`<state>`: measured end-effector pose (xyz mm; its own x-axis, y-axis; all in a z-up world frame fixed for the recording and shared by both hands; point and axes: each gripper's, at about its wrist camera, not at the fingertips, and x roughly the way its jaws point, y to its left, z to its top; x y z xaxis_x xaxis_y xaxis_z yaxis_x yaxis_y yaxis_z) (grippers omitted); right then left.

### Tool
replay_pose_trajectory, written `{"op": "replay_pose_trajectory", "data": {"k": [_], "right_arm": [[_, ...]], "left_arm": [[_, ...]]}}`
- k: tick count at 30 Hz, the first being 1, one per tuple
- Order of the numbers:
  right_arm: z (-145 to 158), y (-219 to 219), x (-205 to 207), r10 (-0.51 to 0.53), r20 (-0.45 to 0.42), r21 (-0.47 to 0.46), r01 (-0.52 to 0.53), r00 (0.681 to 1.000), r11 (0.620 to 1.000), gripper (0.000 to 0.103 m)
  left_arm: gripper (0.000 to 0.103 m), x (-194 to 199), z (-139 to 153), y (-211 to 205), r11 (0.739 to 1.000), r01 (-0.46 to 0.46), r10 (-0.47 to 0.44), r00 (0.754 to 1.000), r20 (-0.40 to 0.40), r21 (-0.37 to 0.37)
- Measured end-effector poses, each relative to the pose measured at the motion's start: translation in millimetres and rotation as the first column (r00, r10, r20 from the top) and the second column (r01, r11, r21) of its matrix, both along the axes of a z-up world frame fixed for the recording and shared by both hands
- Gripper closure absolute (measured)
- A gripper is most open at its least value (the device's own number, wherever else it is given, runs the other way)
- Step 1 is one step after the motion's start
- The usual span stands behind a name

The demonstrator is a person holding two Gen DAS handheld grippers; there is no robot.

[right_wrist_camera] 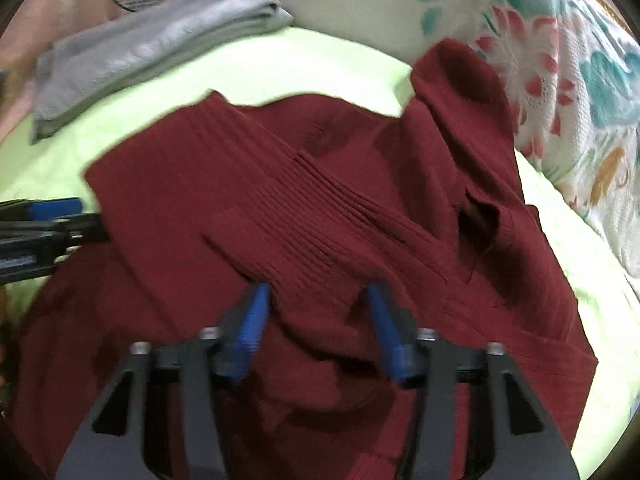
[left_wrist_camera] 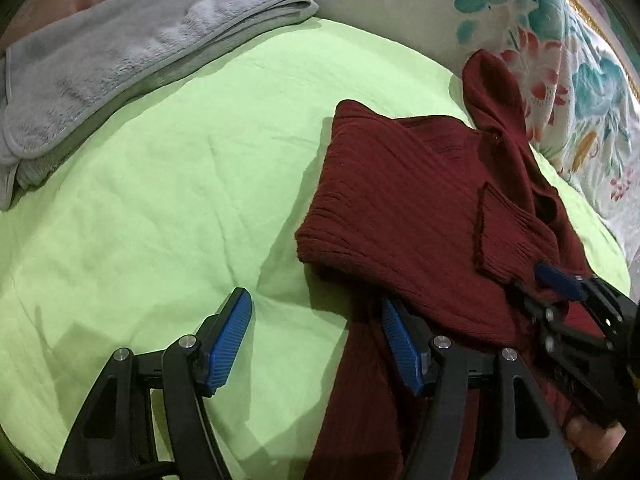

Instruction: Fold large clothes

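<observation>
Maroon ribbed sweater [left_wrist_camera: 404, 204] lies partly folded on the lime-green bed sheet [left_wrist_camera: 168, 184], filling the right half of my left wrist view and most of my right wrist view [right_wrist_camera: 304, 208]. Its knit is dark red with fine vertical ribs; one cuffed sleeve lies folded across the body, and another part rises toward the floral quilt [left_wrist_camera: 580, 80] at upper right. My left gripper [left_wrist_camera: 316, 344] is spread wide, one blue pad over bare sheet, the other at the sweater's edge. My right gripper [right_wrist_camera: 316, 328] is also spread, with a bunched fold of the knit between its fingers, not pinched. At upper left sits a folded grey towel [left_wrist_camera: 120, 64].
</observation>
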<state>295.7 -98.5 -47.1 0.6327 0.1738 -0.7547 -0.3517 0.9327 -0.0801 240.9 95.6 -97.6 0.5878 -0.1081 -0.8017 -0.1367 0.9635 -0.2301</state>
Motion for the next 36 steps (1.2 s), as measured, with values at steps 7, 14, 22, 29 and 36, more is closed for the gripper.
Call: {"op": "replay_pose_trajectory", "data": {"k": [7, 14, 22, 29, 36], "right_arm": [[35.0, -85.1, -18.4, -0.235, 0.005, 0.319, 0.221, 0.972, 0.922, 0.095], [-0.4, -220.6, -59.5, -0.482, -0.205, 0.564, 0.505, 0.852, 0.653, 0.096], [-34.5, -249.2, -77.1, -0.482, -0.344, 0.617, 0.581, 0.806, 0.53, 0.071], [-33.1, -269.0, -83.3, -0.538, -0.354, 0.654, 0.613, 0.765, 0.442, 0.061], [-12.2, -271.0, -87.1, -0.56, -0.243, 0.68, 0.551, 0.792, 0.485, 0.097]], "left_arm": [[0.036, 15.4, 9.1, -5.0, 1.0, 0.01, -0.01, 1.0, 0.002, 0.006], [0.036, 26.9, 7.1, -18.7, 0.997, 0.026, -0.024, 1.0, -0.018, 0.07], [0.036, 33.5, 6.4, -13.3, 0.997, -0.015, 0.016, 1.0, -0.022, 0.076], [0.036, 33.8, 5.6, 4.9, 0.999, -0.051, 0.051, 0.999, -0.018, -0.003], [0.036, 32.1, 3.6, 12.6, 0.997, -0.061, 0.06, 0.998, -0.014, -0.055]]}}
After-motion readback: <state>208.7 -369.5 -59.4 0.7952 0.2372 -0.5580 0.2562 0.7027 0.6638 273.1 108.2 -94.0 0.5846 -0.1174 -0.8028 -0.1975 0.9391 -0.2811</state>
